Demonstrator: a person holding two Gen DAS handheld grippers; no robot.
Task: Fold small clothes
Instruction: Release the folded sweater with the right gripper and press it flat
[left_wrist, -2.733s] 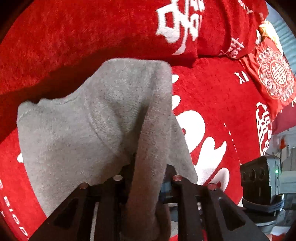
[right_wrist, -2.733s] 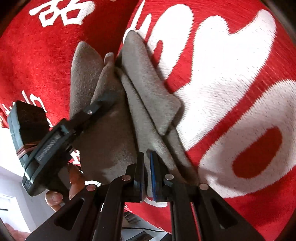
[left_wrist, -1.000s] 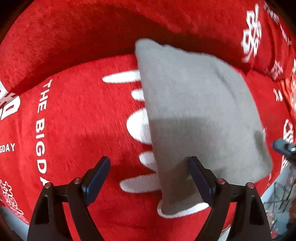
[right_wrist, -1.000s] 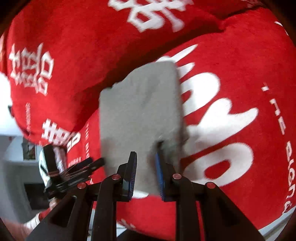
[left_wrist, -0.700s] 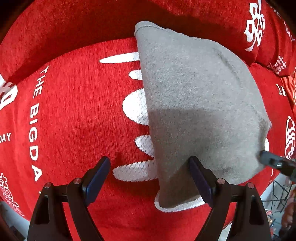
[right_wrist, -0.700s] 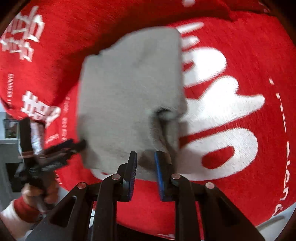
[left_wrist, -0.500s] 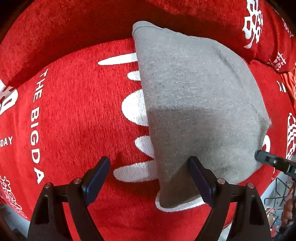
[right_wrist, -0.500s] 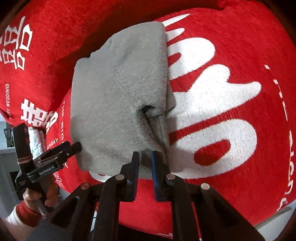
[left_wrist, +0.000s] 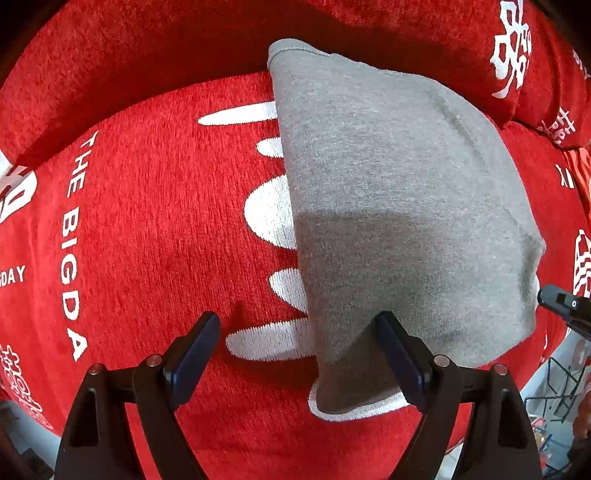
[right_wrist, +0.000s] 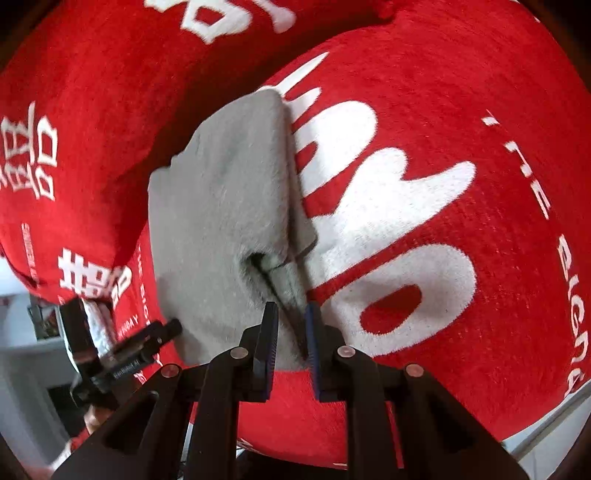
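Left wrist view: left gripper (left_wrist: 297, 343) wide open, empty, beside folded grey garment (left_wrist: 399, 221) on red blanket (left_wrist: 147, 221). Right gripper (right_wrist: 290, 332) slightly parted around garment's edge, apparently not pinching; withdraw straight back so fold stays flat.

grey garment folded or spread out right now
Folded: the grey garment lies as a compact rectangle on the red blanket, layered edges showing by the right tool.

Grey garment (left_wrist: 399, 206): soft knit cloth, matt, fine fuzzy nap; looks fleecier in right wrist view (right_wrist: 221, 206). Red blanket (left_wrist: 155, 229) under it: plush, chenille-like pile, matt, w/ woven white lettering, slightly rough. Left hand-held gripper (left_wrist: 297, 354): matt black plastic arms, small shiny metal rivets, dark blue pads. Right hand-held gripper (right_wrist: 290, 347): same finish, blue ribbed pads.
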